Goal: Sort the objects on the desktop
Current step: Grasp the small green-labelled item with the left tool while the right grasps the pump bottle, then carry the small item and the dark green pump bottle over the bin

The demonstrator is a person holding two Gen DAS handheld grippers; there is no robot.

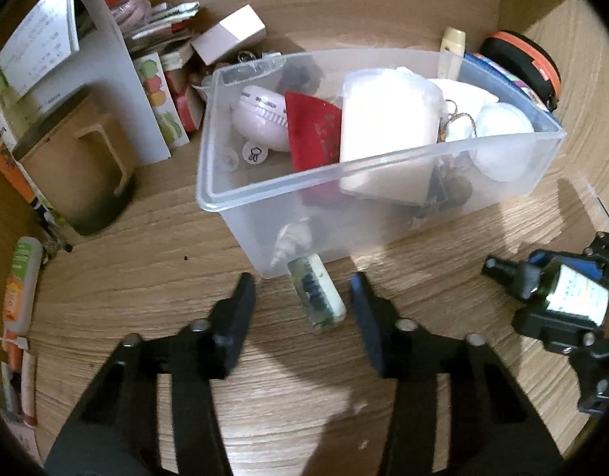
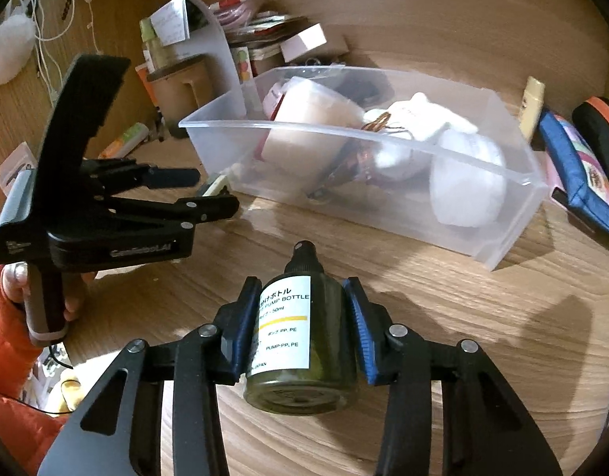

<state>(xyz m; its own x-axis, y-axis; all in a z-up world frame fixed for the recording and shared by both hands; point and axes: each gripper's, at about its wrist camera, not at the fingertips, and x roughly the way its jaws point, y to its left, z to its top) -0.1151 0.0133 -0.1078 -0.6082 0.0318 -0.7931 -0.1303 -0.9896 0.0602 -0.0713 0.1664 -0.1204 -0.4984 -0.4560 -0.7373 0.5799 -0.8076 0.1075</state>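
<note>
A dark green pump bottle [image 2: 300,329] with a white label lies between the blue pads of the right claw [image 2: 302,325], which is closed on its sides and holds it just above the wooden table [image 2: 463,317], cap pointing forward toward a clear plastic bin [image 2: 383,135]. To its left, the left claw [image 1: 302,301] straddles a small pale tube [image 1: 316,297] that lies on the table just beside the near corner of the bin; its fingers stand apart from the tube on both sides, so it is open around it and not yet gripping. A hand [image 2: 38,297] in an orange sleeve holds that tool's handle. The bin already holds several things: a large pale tub, a red card-like piece, a pink round case, a white soft toy and some small bits at the bottom. Beyond it, much is left loose on the table: a blue pouch [image 2: 578,170], a black and orange round case [image 1: 522,63], a cream tube, a small box, papers, and an orange and green tube [image 1: 20,285] at the far left. The sorting looks partly done, with the bottle and the small tube likely next to go in.
</note>
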